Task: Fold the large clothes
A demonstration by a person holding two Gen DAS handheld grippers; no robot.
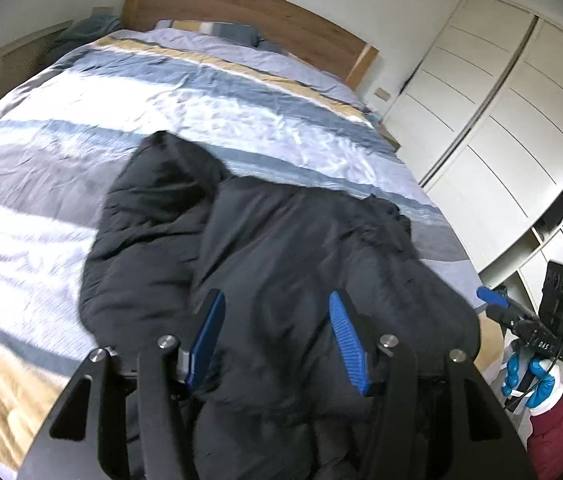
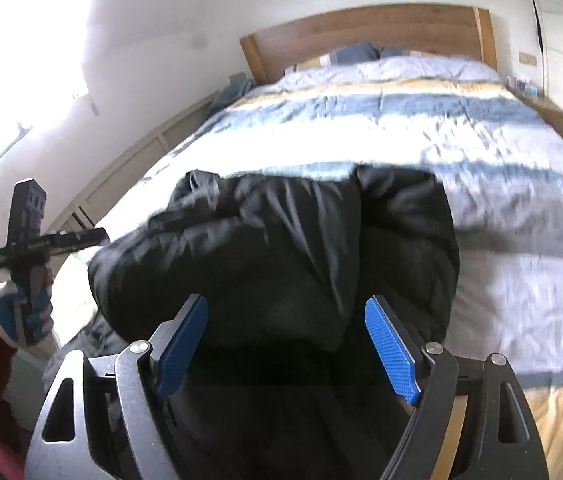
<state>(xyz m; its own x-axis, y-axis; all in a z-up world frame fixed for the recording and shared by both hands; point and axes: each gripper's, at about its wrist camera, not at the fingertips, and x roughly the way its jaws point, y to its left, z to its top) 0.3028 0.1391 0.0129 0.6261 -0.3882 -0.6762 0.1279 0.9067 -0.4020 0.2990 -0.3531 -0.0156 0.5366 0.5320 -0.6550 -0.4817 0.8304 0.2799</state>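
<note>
A bulky black padded jacket (image 1: 265,264) lies bunched near the foot edge of the striped-quilt bed (image 1: 81,128); the left hand-held gripper (image 1: 277,340) and right hand-held gripper (image 2: 287,344) both gape wide, holding nothing.

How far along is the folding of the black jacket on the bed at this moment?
Early. Done: the black jacket lies on the striped duvet, bunched, with one sleeve or side thrown over its body. In hand: nothing; the left tool and right tool hover open above it. Left: flattening it, folding the sides in, and folding it into a compact stack.
</note>
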